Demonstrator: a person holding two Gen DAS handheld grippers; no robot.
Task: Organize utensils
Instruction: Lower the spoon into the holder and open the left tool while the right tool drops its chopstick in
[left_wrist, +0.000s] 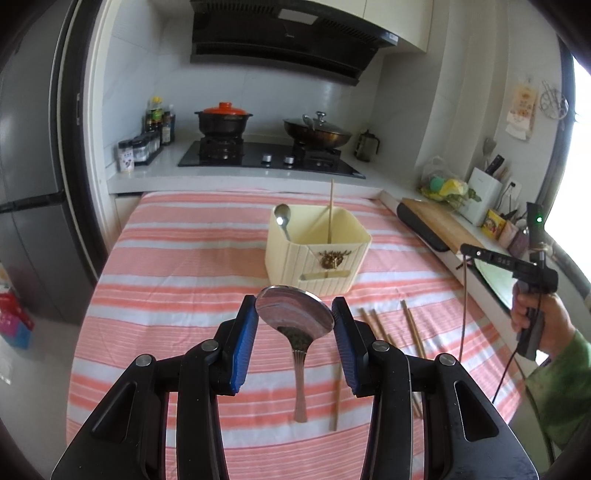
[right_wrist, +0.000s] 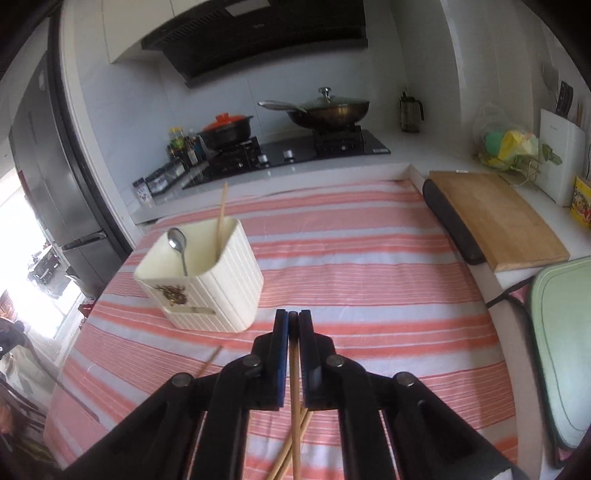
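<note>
A cream ribbed utensil holder (left_wrist: 317, 254) (right_wrist: 201, 280) stands on the pink striped cloth (left_wrist: 177, 280); it holds a small spoon (left_wrist: 282, 218) (right_wrist: 178, 243) and one upright chopstick (left_wrist: 330, 210) (right_wrist: 221, 218). My left gripper (left_wrist: 294, 314) is shut on the bowl of a large metal spoon (left_wrist: 295, 314), handle hanging down, raised just in front of the holder. My right gripper (right_wrist: 293, 317) is shut on a wooden chopstick (right_wrist: 294, 387) that hangs downward; it shows at the right of the left wrist view (left_wrist: 467, 251). Several chopsticks (left_wrist: 412, 328) lie on the cloth.
A wooden cutting board (right_wrist: 495, 221) lies on the right counter beside a knife block (right_wrist: 561, 147). A hob with a pot (left_wrist: 223, 120) and a wok (left_wrist: 317, 131) stands behind. A fridge (left_wrist: 33, 177) is at the left. A green board (right_wrist: 565, 350) sits at the right edge.
</note>
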